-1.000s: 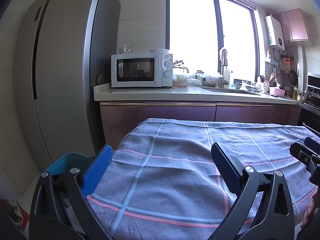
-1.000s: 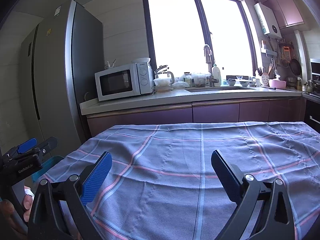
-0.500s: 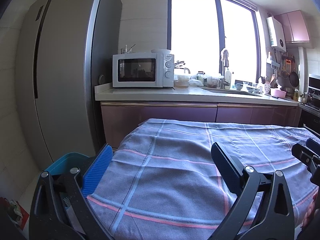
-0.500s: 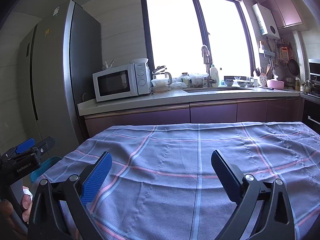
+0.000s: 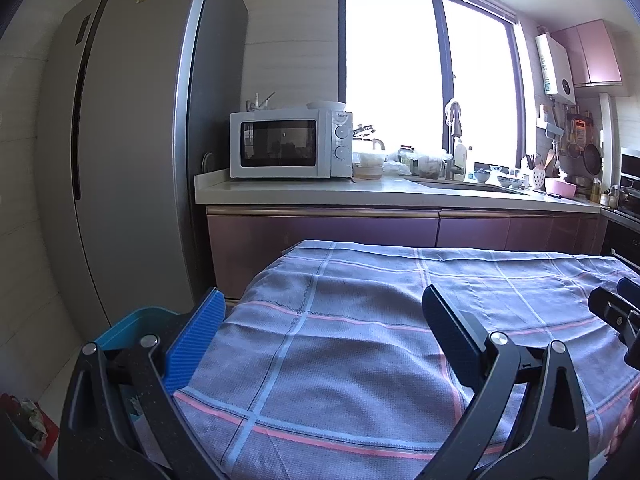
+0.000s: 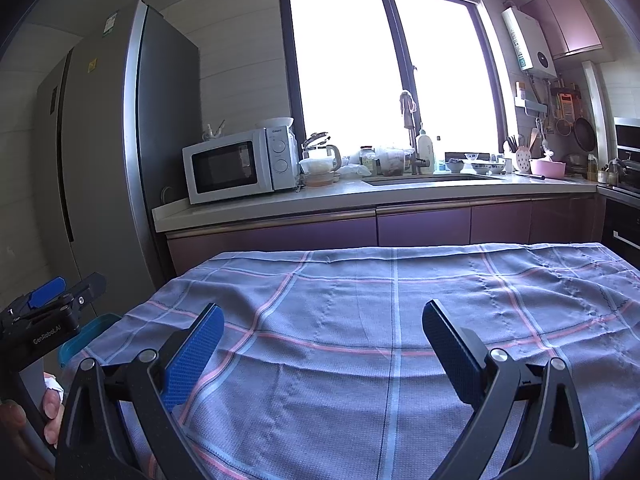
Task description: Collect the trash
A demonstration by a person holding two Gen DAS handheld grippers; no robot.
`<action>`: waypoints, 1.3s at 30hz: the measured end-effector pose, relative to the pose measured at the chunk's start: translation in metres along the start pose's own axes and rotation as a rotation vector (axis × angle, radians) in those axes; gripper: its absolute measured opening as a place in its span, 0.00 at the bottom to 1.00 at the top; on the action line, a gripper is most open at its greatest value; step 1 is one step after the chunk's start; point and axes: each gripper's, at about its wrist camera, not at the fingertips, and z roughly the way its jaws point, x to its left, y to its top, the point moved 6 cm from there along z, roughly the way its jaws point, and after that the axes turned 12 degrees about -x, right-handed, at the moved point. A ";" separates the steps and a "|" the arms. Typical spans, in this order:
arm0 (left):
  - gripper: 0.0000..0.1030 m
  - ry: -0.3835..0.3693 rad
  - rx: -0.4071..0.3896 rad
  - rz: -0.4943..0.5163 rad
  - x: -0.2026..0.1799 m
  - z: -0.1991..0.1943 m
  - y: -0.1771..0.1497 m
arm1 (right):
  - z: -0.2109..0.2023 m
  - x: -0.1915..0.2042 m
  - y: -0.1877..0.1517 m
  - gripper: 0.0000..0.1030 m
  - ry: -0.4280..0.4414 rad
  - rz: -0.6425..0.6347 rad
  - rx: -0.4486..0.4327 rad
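No loose trash is seen anywhere on the checked tablecloth (image 6: 380,360), so the thing being collected can't be pinned down from these two views. The closest candidates are a crumpled scrap on something red (image 5: 28,420) at about 8 o'clock in the left wrist view, low by the floor, and some pale bits glimpsed inside the teal bin (image 5: 132,324) behind the left finger. Its long axis and which way it points can't be told; it's just too small and half hidden.

The bin is tucked at the table's left corner, at roughly 9 o'clock in both views, probably so stuff can be swept or dropped straight off the edge into it.

The left gripper (image 5: 320,344) is held over the cloth with its fingers spread wide and nothing between them. Same story for the right gripper (image 6: 320,348): fingers wide apart, empty, aimed across the table toward 12 o'clock. Both are likely kept open and level so either can be dropped onto a piece once one is spotted. The left gripper's handle is seen at 9 o'clock in the right view, with the person's fingers (image 6: 50,412) wrapped around it.

Further out, a microwave (image 6: 240,168) is parked on the counter (image 6: 360,196) beside the fridge (image 5: 120,140), with the sink area under the window.

Judging by the bare cloth, the table part looks done or close to it.
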 end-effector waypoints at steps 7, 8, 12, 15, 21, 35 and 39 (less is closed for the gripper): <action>0.94 0.000 0.004 -0.005 0.002 0.003 0.000 | -0.002 -0.001 -0.001 0.93 -0.005 0.001 -0.006; 0.94 0.001 0.003 -0.006 0.003 0.003 0.000 | -0.002 -0.001 -0.001 0.93 -0.005 0.002 -0.008; 0.94 0.003 0.002 -0.004 0.003 0.003 0.000 | -0.001 -0.002 0.000 0.93 -0.005 0.001 -0.009; 0.94 0.004 -0.001 -0.005 0.003 0.002 0.001 | -0.001 -0.002 0.000 0.93 -0.006 0.001 -0.010; 0.94 0.010 -0.004 -0.005 0.005 0.001 0.000 | -0.002 -0.001 0.000 0.93 -0.009 0.000 -0.014; 0.94 0.017 -0.015 0.001 0.007 0.001 0.001 | -0.005 0.001 -0.002 0.93 -0.017 0.000 -0.020; 0.94 0.023 -0.020 0.002 0.008 -0.001 0.002 | -0.007 0.002 0.000 0.93 -0.019 0.000 -0.023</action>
